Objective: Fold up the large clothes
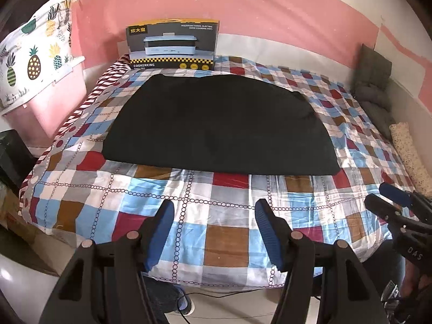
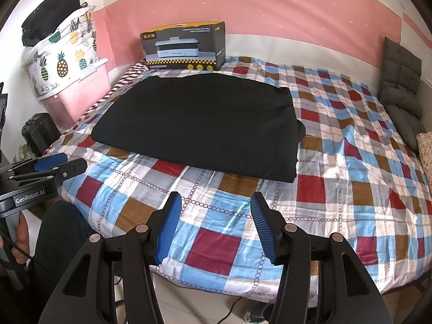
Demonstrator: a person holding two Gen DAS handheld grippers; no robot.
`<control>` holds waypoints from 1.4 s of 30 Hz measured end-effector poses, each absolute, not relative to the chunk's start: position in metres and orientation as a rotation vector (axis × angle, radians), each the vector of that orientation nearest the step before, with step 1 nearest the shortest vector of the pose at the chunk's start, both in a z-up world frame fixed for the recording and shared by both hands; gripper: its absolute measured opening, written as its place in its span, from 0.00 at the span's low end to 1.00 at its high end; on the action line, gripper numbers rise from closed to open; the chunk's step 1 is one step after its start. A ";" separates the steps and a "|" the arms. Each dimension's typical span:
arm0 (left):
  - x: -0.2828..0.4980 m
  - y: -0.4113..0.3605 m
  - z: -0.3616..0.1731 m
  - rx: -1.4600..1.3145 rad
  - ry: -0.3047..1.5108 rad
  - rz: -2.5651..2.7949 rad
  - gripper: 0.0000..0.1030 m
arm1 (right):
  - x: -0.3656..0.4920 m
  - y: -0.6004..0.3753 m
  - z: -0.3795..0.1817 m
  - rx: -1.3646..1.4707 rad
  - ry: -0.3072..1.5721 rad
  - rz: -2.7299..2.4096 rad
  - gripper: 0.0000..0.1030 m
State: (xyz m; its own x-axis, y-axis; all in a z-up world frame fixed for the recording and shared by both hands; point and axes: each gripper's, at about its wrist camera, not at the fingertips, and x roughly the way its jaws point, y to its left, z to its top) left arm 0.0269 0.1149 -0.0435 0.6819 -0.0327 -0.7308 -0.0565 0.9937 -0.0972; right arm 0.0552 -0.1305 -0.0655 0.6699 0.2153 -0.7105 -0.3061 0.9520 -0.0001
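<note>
A black garment (image 1: 220, 127) lies flat in the middle of the bed (image 1: 226, 216), over the checked bedspread, already laid into a broad, tidy slab with its near edge straight and a small bulge of cloth poking out at its right side. Behind it, against the pink wall, stands an appliance box (image 1: 172, 44). The left claw (image 1: 213, 232) and the right claw (image 2: 214, 226) both hang above the near part of the bed, well short of the cloth, each with its blue pads apart and nothing between them. The step in hand looks like a pause between folds, or possibly the end of the job; the frames do not settle which. If another fold is due, each claw would need to reach forward to a near corner, pinch all the layers together, and carry the edge across evenly.
</note>
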 end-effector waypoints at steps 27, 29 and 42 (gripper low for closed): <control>0.026 0.115 -0.040 -0.129 0.814 -0.006 0.62 | 0.056 -0.129 -0.065 -0.125 0.782 0.298 0.52; 0.026 0.115 -0.040 -0.129 0.816 -0.006 0.62 | 0.056 -0.129 -0.065 -0.125 0.782 0.298 0.52; 0.025 0.115 -0.043 -0.128 0.823 -0.004 0.62 | 0.055 -0.129 -0.065 -0.126 0.785 0.302 0.52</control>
